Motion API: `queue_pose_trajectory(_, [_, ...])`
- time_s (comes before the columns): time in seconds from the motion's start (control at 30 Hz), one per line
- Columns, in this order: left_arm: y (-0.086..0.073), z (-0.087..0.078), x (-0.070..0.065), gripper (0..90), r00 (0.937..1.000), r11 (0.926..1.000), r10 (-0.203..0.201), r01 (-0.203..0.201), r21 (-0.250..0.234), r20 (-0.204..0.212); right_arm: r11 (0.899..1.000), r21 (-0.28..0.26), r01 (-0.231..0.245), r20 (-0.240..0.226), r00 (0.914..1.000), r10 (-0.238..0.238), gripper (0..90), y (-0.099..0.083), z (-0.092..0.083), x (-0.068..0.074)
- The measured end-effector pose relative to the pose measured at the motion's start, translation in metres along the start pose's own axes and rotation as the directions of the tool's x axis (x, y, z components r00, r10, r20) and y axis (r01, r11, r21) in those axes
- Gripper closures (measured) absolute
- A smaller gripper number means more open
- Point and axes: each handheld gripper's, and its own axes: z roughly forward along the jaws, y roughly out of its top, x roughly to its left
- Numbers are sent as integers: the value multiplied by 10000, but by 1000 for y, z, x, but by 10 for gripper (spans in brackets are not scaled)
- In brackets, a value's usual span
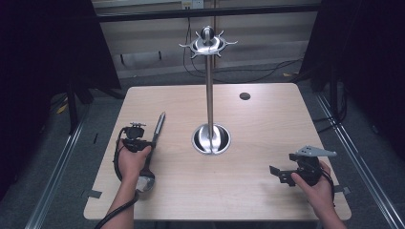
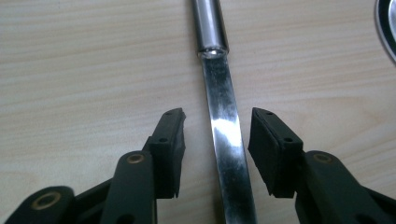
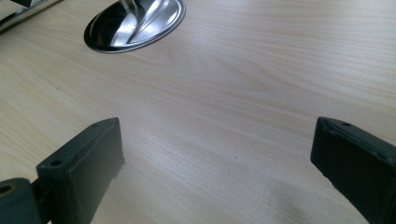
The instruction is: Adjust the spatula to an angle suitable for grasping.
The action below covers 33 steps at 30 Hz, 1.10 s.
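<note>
Left gripper [image 2: 217, 140] released, ladle handle [image 2: 227, 154] lay untouched between its fingers [image 2: 170, 144] (right gripper [image 3: 217, 163] wide open, idle); next likely re-grip, lift toward stand [image 1: 209, 95].

A tall polished steel utensil stand [image 1: 209, 95] rises upright from its round mirror-bright base [image 1: 211, 139] near the middle of the pale wood-grain desk [image 1: 267, 124]. A small dark round hole [image 1: 245, 96] sits toward the desk's far edge, right of the pole. Black cables [image 1: 248, 71] trail over the grey floor beyond.
</note>
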Motion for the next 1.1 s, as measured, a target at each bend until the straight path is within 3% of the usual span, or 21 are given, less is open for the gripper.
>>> queue_pose_trajectory(0.13, [0,1,-4,543,9997,9985,259,-259,475,2,10000,27,50,-89,9999,-49,22,3,3,1])
queue_pose_trajectory(0.17, [1,2,-6,542,9991,9961,391,-379,801,-132,10000,28,52,-116,9999,-52,22,3,4,2])
queue_pose_trajectory(0.27, [2,5,-8,545,9982,9927,491,-451,1120,-333,10000,29,-11,-150,9999,11,22,3,5,0])
queue_pose_trajectory(0.47, [5,7,-10,577,9980,9863,611,-581,1545,-146,10000,8,27,-144,9999,-27,22,4,5,0])
queue_pose_trajectory(0.5, [8,7,-11,657,9974,9810,714,-700,1807,-16,10000,29,63,-133,9999,-63,22,3,6,0])
queue_pose_trajectory(0.57, [9,8,-11,674,9970,9802,773,-743,1837,-88,10000,33,86,-145,9999,-85,22,3,6,0])
queue_pose_trajectory(0.63, [10,8,-12,716,9988,9796,495,-488,1951,17,9999,62,97,-145,9998,-96,22,3,7,0])
queue_pose_trajectory(0.7, [10,8,-13,729,9993,9809,351,-319,1921,-131,10000,42,63,-186,9998,-63,22,3,7,0])
queue_pose_trajectory(0.83, [8,7,-11,751,9972,9809,746,-735,1803,3,10000,68,31,-246,9997,-29,23,3,8,0])
queue_pose_trajectory(0.87, [7,7,-11,751,9984,9846,574,-565,1656,-9,10000,74,47,-301,9995,-44,22,3,8,0])
queue_pose_trajectory(0.93, [5,5,-8,752,9980,9852,611,-634,1594,188,9999,56,86,-323,9994,-84,22,3,8,1])
queue_pose_trajectory(1.1, [4,-10,-6,752,9962,9936,726,-765,829,486,10000,-19,28,-317,9995,-29,22,4,7,1])
